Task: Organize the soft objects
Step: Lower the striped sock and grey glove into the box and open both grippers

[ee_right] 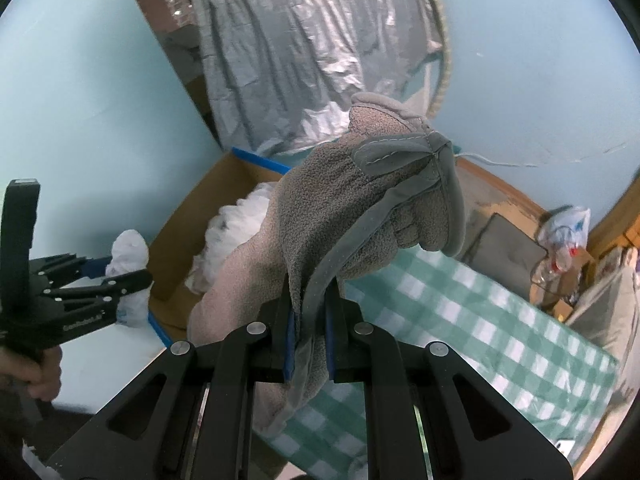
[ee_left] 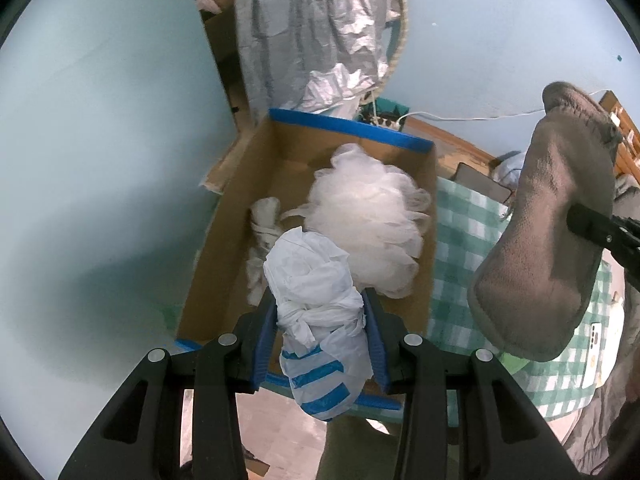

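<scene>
While the left gripper (ee_left: 320, 308) pinches the knotted plastic bag (ee_left: 316, 304) over the cardboard box (ee_left: 224, 240), the right gripper (ee_right: 310, 312) clamps a grey glove (ee_right: 344, 216); its thin grip might slip

A knotted white plastic bag (ee_left: 320, 300) with blue stripes hangs above the near end of the open cardboard box (ee_left: 240, 216). Inside lie a fluffy white mesh pouf (ee_left: 372, 216) and a small white cloth bundle (ee_left: 262, 236) beside it. A grey fleece glove (ee_right: 360, 216) is held aloft, fingers drooping.

small white lettering on left claw (ee_right: 120, 280), too blurred to read
</scene>
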A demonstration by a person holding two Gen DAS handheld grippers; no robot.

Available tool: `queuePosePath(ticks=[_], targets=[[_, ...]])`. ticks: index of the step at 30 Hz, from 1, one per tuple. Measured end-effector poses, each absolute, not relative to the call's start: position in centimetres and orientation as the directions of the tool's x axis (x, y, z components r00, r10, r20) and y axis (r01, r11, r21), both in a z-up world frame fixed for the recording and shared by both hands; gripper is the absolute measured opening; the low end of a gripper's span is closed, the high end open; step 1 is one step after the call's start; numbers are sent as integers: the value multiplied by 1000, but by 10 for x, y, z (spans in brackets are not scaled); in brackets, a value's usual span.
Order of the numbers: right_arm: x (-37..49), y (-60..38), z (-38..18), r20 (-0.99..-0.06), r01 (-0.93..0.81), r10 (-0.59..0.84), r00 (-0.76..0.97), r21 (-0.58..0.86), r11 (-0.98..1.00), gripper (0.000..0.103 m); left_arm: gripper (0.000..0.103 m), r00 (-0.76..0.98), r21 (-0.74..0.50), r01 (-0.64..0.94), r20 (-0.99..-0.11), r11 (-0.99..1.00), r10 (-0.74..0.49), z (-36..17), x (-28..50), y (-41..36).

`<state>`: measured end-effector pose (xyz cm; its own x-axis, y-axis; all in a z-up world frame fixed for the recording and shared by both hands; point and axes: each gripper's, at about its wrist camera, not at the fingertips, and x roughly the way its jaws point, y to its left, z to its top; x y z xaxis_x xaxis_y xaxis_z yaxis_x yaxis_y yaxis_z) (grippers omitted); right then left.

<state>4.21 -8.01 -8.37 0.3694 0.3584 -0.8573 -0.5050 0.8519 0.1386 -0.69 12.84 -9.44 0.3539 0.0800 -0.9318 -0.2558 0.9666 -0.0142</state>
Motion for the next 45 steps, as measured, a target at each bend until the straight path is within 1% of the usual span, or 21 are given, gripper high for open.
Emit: queuePosePath(ticks=[9, 22, 40, 43, 45], targets=[[48, -34, -94, -860, -560, 379, 342, 137, 817, 9, 41, 343, -3, -267, -935, 964, 92, -105, 2, 158], [49, 13, -121, -881, -599, 366, 299, 125, 791, 9, 41, 310, -5, -267, -947, 964, 81, -128, 12, 184], [36, 50, -161, -909, -637, 321, 267, 84, 766, 10, 41, 267, -43, -243, -963, 969, 24, -170, 20, 201], [33, 52, -166, -913, -640, 313, 262, 78, 765, 12, 42, 260, -24, -230, -965, 973, 38, -175, 20, 201], [33, 52, -169, -916, -636, 309, 255, 82, 767, 17, 46, 256, -22, -222, -966, 975, 37, -177, 19, 201]])
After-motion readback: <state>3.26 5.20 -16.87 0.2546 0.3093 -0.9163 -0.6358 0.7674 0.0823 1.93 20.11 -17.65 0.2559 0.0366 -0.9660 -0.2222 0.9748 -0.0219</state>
